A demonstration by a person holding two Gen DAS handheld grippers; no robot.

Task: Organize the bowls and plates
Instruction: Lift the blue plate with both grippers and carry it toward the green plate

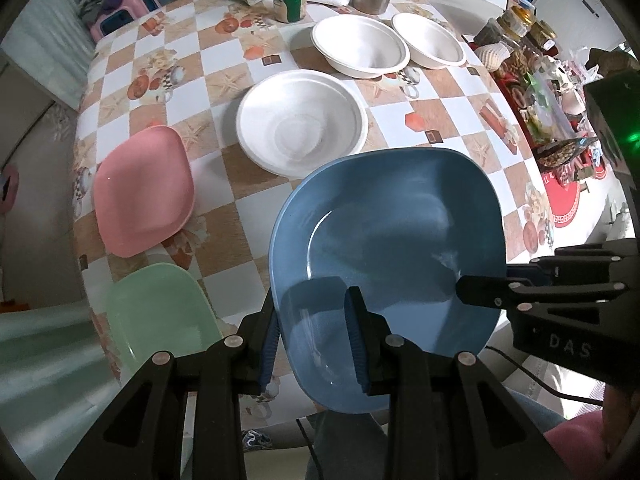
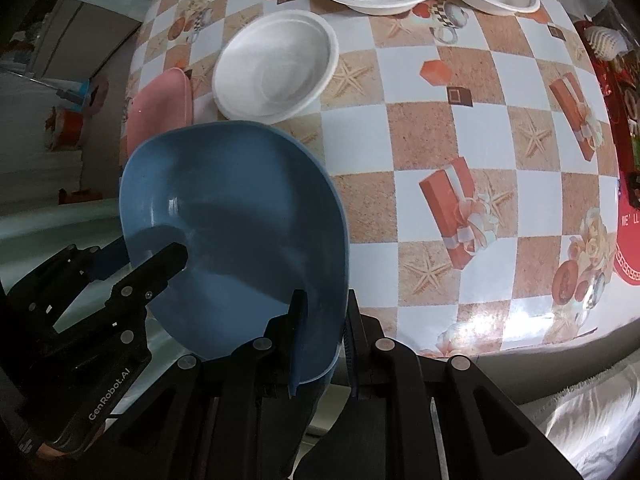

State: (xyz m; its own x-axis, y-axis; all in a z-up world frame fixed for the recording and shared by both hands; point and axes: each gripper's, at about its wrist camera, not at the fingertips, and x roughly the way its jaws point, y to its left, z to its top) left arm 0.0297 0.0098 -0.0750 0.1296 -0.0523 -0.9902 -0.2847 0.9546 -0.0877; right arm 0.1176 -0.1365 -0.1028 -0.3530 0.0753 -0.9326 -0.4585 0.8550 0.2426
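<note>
Two grippers share one blue plate (image 1: 384, 248), and that shared hold is where trouble would start, in my judgement: the plate hangs in the air over the near edge of the table (image 2: 452, 152), tilted, with nothing under its near rim but the gap between table and lap. The left gripper (image 1: 312, 344) points almost straight down and is clamped on the plate's near rim, one ribbed pad under the wall and one inside. The right gripper (image 2: 322, 344) leans down steeply and pinches the opposite rim, its pads nearly together on the thin wall. If either hand pulls or twists out of step with the other, the smooth rim could slide from a pad and the plate could drop off the table edge or swing down onto what lies beneath. A green plate (image 1: 160, 312) sits at the near left corner, just beside the left gripper, and a pink plate (image 1: 144, 192) lies beyond it along the left edge; a careless swing could knock either. Farther in, mid-table, stands a white bowl (image 1: 300, 132), light enough to skid if clipped, and near the far edge two more white bowls (image 1: 360, 46) touch or nearly touch, well apart from the lifted plate.
</note>
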